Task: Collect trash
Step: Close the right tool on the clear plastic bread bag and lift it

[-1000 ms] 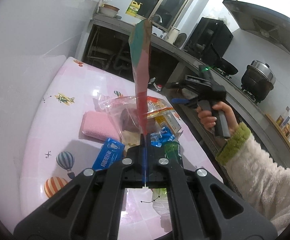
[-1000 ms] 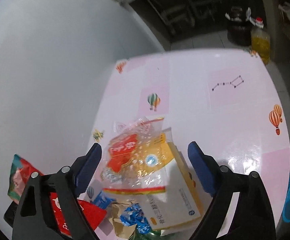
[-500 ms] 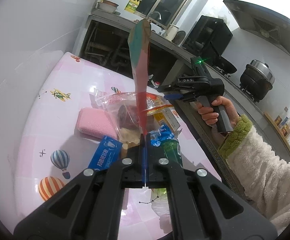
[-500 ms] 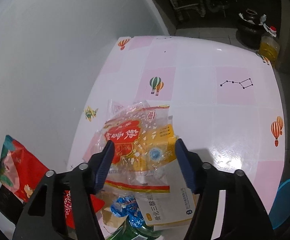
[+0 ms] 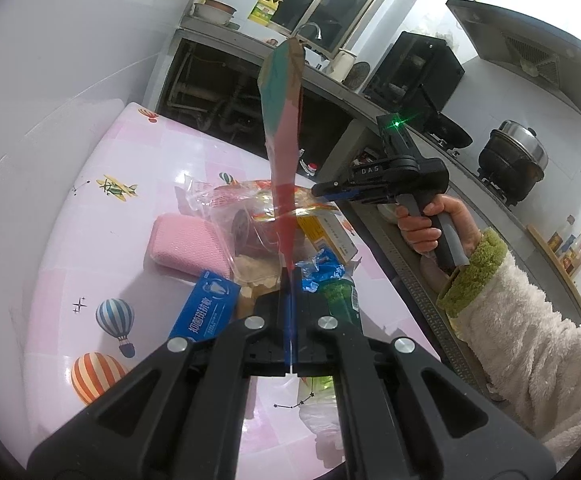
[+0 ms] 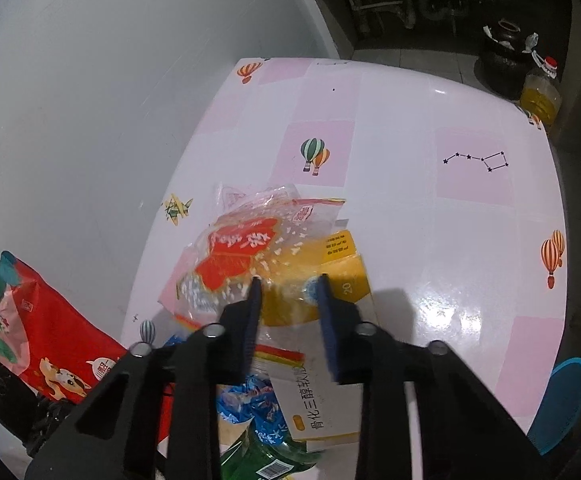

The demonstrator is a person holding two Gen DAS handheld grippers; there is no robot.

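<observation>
Jaws of the left gripper (image 5: 290, 280): pressed together, pinching the lower edge of a red snack bag (image 5: 282, 120), which stands upright from the pinch, its teal top tilted slightly right; the same bag shows flat-on at lower left of the right wrist view

Jaws of the right gripper (image 6: 288, 284): narrowly spread and closing, a crinkled clear wrapper (image 6: 250, 244) with red and yellow print between the blue-padded tips; whether the pads already press on it is hard to tell, though the film appears bunched between them

Trash heap on the pink patterned counter (image 6: 410, 120): clear wrapper lying over a yellow-and-white box (image 6: 322, 396); blue crumpled wrapper (image 6: 250, 400) and green bottle (image 6: 266, 456) nearer the camera, under the right gripper's frame; pink sponge (image 5: 188, 244) and blue carton (image 5: 206, 312) to the left of the heap in the left wrist view, the carton just beside the left jaws

Hand (image 5: 434, 224): bare, wrapped round the right gripper's grey handle, cuff of a fleecy cream sleeve (image 5: 530, 328) trimmed green; gripper pitched steeply down onto the heap. Left gripper angled gently downward, held above the near end of the heap
</observation>
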